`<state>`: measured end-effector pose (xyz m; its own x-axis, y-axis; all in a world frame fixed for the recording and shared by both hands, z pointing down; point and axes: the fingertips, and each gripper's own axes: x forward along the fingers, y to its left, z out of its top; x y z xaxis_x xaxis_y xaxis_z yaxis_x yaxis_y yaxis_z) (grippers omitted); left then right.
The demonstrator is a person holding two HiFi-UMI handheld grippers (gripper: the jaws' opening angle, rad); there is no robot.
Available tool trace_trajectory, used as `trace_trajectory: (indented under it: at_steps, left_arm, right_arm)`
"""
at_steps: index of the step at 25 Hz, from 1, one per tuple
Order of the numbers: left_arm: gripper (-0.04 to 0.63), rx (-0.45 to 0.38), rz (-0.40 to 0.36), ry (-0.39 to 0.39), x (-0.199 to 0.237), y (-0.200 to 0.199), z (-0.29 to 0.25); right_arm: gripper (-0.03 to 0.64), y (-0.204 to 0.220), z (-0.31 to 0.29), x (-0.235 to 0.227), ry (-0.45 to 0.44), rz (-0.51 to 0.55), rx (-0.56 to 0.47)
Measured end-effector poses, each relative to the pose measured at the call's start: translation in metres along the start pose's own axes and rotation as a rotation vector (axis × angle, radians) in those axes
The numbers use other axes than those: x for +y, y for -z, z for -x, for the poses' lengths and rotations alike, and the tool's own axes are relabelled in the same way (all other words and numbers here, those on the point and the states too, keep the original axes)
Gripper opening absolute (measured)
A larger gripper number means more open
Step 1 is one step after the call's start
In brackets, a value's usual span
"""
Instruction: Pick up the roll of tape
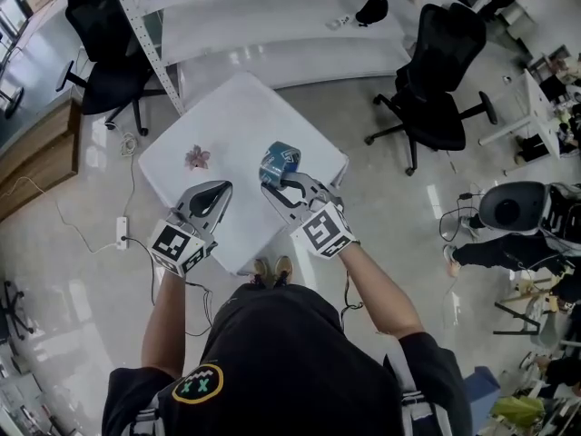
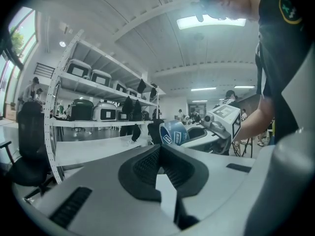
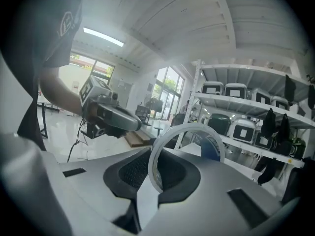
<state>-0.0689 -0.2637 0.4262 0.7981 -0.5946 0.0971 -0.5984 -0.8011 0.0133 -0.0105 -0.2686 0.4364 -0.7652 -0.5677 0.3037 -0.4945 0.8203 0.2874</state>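
Note:
The roll of tape (image 1: 280,163), blue with a white core, hangs above the right part of the white table (image 1: 238,107). My right gripper (image 1: 278,183) is shut on its rim. In the right gripper view the roll (image 3: 212,147) stands on edge between the dark pads, clear of the tabletop. My left gripper (image 1: 224,189) hovers to the left of it over the table's near side, jaws together with nothing between them. From the left gripper view the roll (image 2: 174,132) shows ahead, with the right gripper (image 2: 194,132) behind it.
A small pink thing (image 1: 197,157) lies on the table's left part. Black office chairs stand at the far right (image 1: 440,80) and far left (image 1: 104,48). A white shelf rack's post (image 1: 145,34) rises beyond the table. A power strip (image 1: 121,232) lies on the floor.

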Motion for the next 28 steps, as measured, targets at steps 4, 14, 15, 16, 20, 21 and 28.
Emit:
trace_trajectory:
  at_steps: [4, 14, 15, 16, 20, 21, 28]
  left_arm:
    - [0.015, -0.014, 0.007, 0.011, 0.002, -0.003, 0.001]
    - [0.015, -0.047, -0.003, 0.05, -0.005, -0.021, -0.01]
    - [0.015, -0.049, -0.005, 0.052, -0.005, -0.023, -0.012]
    - [0.015, -0.051, -0.007, 0.055, -0.006, -0.024, -0.014]
    - [0.015, -0.056, -0.016, 0.067, -0.004, -0.026, -0.014]
    - [0.015, -0.058, -0.018, 0.07, -0.002, -0.026, -0.013]
    - [0.015, -0.053, -0.029, 0.083, -0.005, -0.029, -0.027]
  right_arm:
    - [0.066, -0.016, 0.005, 0.003, 0.007, -0.033, -0.055]
    - [0.066, -0.039, 0.031, -0.003, 0.054, -0.053, -0.109]
    - [0.067, -0.039, 0.033, -0.005, 0.063, -0.068, -0.116]
    - [0.067, -0.039, 0.034, -0.007, 0.068, -0.073, -0.117]
    - [0.069, -0.038, 0.032, -0.009, 0.081, -0.068, -0.113]
    - [0.069, -0.038, 0.03, -0.009, 0.088, -0.077, -0.118]
    - [0.064, -0.032, 0.035, -0.022, 0.104, -0.055, -0.115]
